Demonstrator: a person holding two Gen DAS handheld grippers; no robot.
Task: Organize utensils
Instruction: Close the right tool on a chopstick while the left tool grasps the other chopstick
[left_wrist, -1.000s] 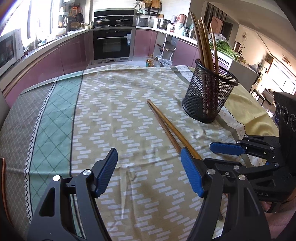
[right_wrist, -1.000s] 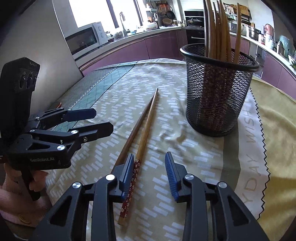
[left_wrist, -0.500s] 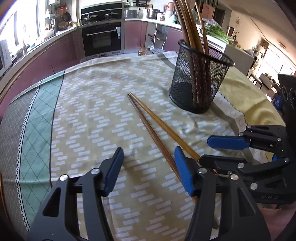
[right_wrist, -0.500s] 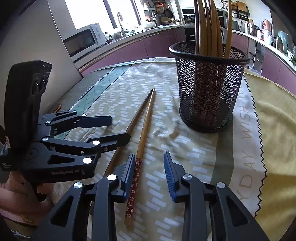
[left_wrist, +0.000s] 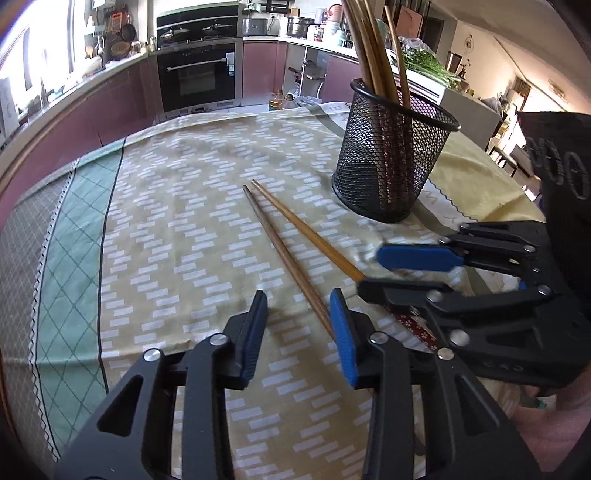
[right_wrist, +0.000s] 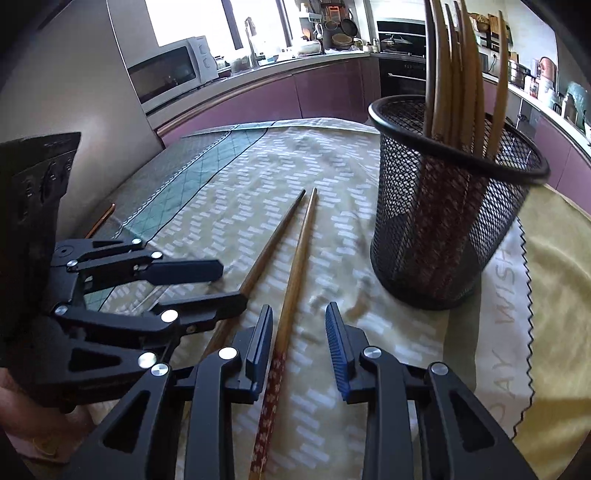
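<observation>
**Both grippers narrowing on the last two chopsticks**

The left gripper (left_wrist: 298, 325) was closing, its jaws still apart, the darker brown wooden chopstick (left_wrist: 280, 254) against its right pad. The right gripper (right_wrist: 299, 341) was closing around the lighter floral-ended chopstick (right_wrist: 291, 295), unpinched. Both lay flat beside the black mesh holder (right_wrist: 443, 221), likely their destination.

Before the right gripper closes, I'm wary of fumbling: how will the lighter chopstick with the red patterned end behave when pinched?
The lighter chopstick looks like stiff, thin wood, so probably rigid and light. Held near its patterned end, its long tip may droop or pivot. Its smooth, narrow shaft could slip or roll.
</observation>
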